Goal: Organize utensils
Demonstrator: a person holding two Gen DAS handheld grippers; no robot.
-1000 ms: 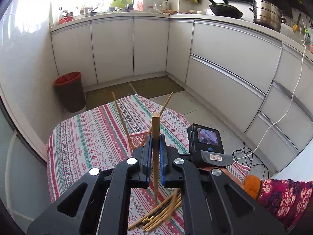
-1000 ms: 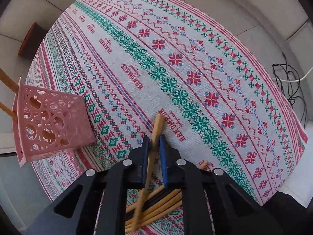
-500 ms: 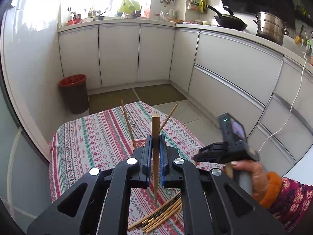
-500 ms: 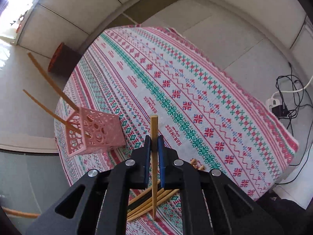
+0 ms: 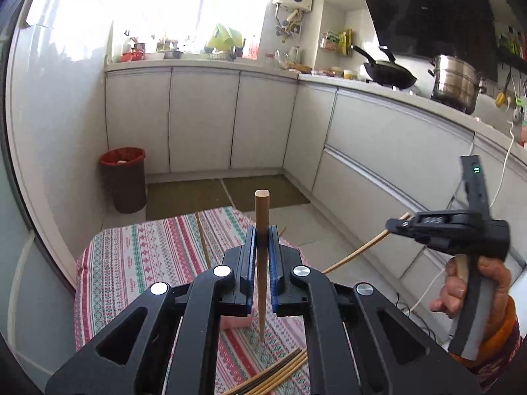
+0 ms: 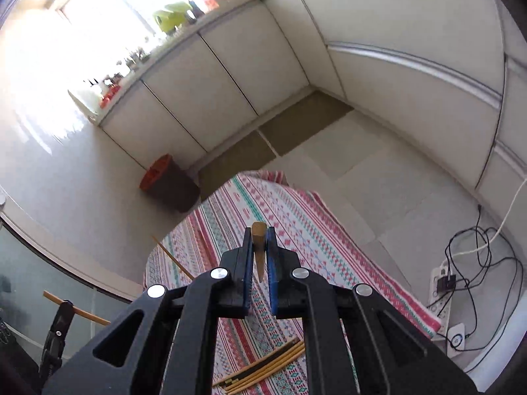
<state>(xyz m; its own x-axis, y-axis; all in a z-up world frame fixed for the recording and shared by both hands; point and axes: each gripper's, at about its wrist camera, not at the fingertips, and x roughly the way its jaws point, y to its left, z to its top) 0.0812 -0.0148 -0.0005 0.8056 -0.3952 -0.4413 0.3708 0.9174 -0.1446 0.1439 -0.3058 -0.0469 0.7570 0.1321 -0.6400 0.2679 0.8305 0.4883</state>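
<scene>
1. Between my left fingers, in the left wrist view, my left gripper (image 5: 262, 247) is closed tight on one chopstick (image 5: 262, 256). It stands nearly upright, blunt end up, thin tip hanging above the striped tablecloth (image 5: 138, 263).
2. Just behind that tip a pink corner of the holder (image 5: 235, 322) shows; most of it is hidden by the gripper body. Two sticks already in it (image 5: 202, 240) rise beyond my fingers, so part of the sorting is done.
3. Near the bottom edge lies the loose bundle of chopsticks (image 5: 280, 373), flat on the cloth. That is what remains.
4. To the right my right gripper (image 5: 395, 225) is in the air, well off the table, with a second chopstick (image 5: 359, 251) slanting down from it.
5. Across to the right wrist view: my right gripper (image 6: 258, 256) is clamped on its chopstick (image 6: 258, 247), seen almost end-on, above the cloth.
6. The same bundle (image 6: 263, 367) lies at the near edge. At far left my left gripper (image 6: 62, 312) shows dimly with its stick (image 6: 79, 309). I cannot see the holder here.
7. My judgement: early to middle. Two sticks stowed, two in hand still to drop in, and the pile untouched.
</scene>
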